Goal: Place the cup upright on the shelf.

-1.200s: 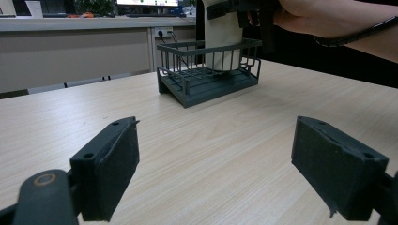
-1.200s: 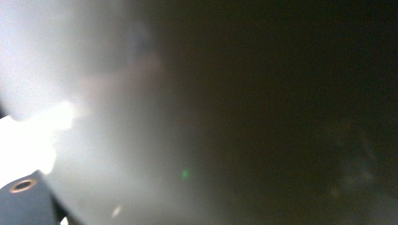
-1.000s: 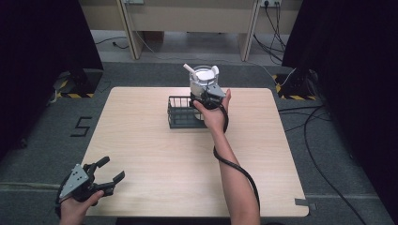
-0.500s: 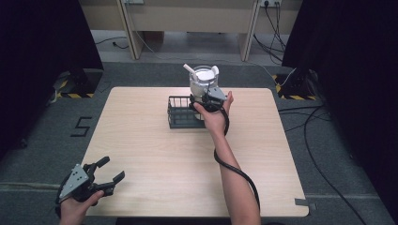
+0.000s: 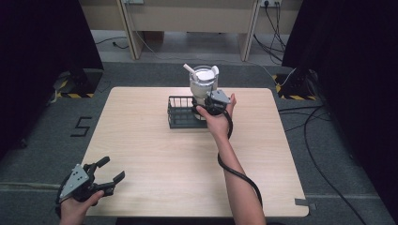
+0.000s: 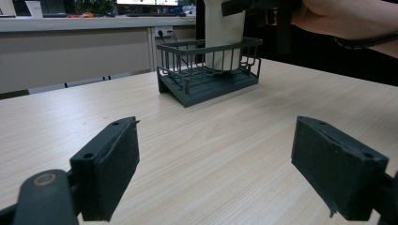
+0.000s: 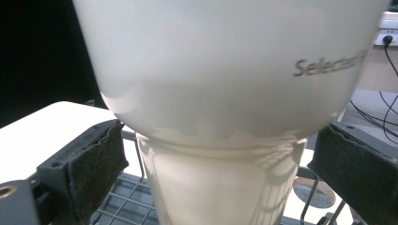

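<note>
While your right gripper point(image 5: 205, 104) stands wide around the white jug point(image 5: 203, 82) in the wire basket point(image 5: 180, 112), nothing is clamped. Smooth, stiff plastic, likely slippery: grip the narrower base. Left gripper point(image 5: 104, 174), at 7 o'clock, is wide, empty.

Grey lettering "Selecta" on the wall of the white cup point(image 7: 225, 70), running off the frame's right edge (any further letters cut off). A dark "5" marked on the grey floor point(image 5: 80, 126) left of the table, seen in the high view.
</note>
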A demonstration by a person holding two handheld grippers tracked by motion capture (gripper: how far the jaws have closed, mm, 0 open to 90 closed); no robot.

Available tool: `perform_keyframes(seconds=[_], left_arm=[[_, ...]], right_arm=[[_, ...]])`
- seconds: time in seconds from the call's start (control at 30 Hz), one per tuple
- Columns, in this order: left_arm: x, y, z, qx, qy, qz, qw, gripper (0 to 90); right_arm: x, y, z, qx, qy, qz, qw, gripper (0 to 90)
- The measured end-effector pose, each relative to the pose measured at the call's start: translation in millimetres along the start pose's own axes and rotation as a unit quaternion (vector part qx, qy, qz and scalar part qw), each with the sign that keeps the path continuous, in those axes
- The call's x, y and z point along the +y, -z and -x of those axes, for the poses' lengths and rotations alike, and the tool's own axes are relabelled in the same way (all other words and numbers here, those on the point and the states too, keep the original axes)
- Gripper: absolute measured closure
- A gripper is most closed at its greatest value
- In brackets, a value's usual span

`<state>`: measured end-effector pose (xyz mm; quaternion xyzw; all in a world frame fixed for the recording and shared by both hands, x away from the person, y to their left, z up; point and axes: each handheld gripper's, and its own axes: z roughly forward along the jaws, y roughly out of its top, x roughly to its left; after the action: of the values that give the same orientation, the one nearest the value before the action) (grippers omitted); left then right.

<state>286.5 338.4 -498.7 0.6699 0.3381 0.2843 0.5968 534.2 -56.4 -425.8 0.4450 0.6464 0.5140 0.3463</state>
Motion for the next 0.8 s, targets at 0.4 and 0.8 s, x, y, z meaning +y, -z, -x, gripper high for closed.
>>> perform_keyframes(seconds=[0.4,0.8], left_arm=[[-0.3,-0.4,0.1,0.000,0.001,-0.001,1.0000,14.8],[-0.6,-1.1,-0.1,0.001,0.002,-0.002,1.0000,14.8]], right_arm=[[0.8,18.4,4.9,0.006,-0.003,-0.002,1.0000,5.5],[-2.1,39.0,15.0,0.002,-0.007,-0.005,1.0000,6.7]])
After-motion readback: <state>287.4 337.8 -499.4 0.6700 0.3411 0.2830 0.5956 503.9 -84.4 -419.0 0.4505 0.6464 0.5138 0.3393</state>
